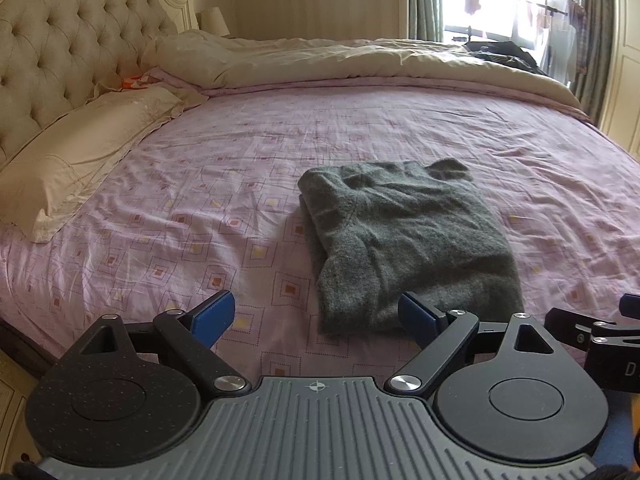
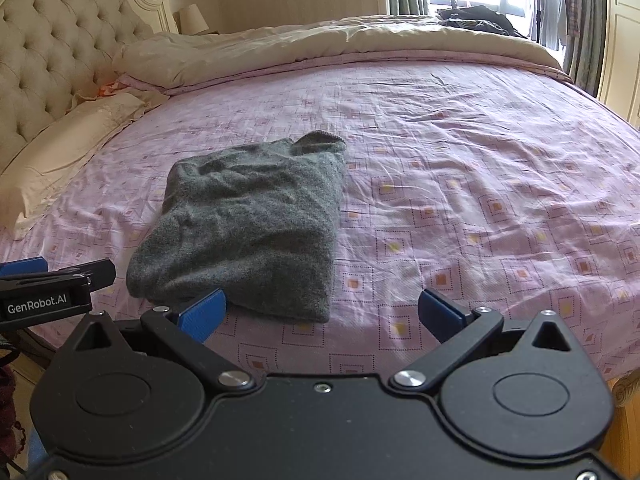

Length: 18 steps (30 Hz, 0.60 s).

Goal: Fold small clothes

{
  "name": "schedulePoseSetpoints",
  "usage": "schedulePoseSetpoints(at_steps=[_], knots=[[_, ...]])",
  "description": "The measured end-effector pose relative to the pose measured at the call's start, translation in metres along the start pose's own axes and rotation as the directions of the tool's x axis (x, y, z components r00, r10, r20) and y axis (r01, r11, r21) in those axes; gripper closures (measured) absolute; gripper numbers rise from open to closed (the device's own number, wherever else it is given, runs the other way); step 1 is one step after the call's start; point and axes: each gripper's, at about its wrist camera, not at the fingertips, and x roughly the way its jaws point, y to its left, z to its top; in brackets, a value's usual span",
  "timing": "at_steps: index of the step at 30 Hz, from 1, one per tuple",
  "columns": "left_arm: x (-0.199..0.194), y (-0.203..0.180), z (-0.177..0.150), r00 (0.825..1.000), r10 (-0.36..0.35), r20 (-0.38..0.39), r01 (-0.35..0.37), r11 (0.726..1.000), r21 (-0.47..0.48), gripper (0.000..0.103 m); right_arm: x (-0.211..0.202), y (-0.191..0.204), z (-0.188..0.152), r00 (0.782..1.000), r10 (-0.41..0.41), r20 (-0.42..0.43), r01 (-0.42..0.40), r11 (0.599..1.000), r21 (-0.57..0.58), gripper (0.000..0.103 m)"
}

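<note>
Grey knitted garment [image 1: 404, 240], folded bundle on pink patterned bed sheet [image 1: 200, 200]. Left gripper [image 1: 316, 316] and right gripper [image 2: 320, 316] fingers spread, empty, at bundle's near edge. Judgement: seize near hem corners evenly, fold away.

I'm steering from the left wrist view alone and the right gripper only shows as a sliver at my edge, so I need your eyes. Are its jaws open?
Observer: Yes, the right gripper stands wide open, nothing between its blue pads.
Operator: Where is it against the grey sweater?
Observer: Its left pad sits in front of the grey sweater at the near edge; whether it touches I cannot tell.
Operator: And its other pad?
Observer: It hangs over bare pink sheet, clear of the sweater.
</note>
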Motion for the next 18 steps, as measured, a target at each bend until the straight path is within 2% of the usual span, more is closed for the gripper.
schedulePoseSetpoints(at_steps=[18], knots=[[0.0030,0.0056,-0.0032,0.999,-0.001,-0.034,0.000,1.000,-0.011,0.014,0.0023,-0.0026,0.0040,1.000,-0.012,0.000,0.012,1.000,0.020,0.001]])
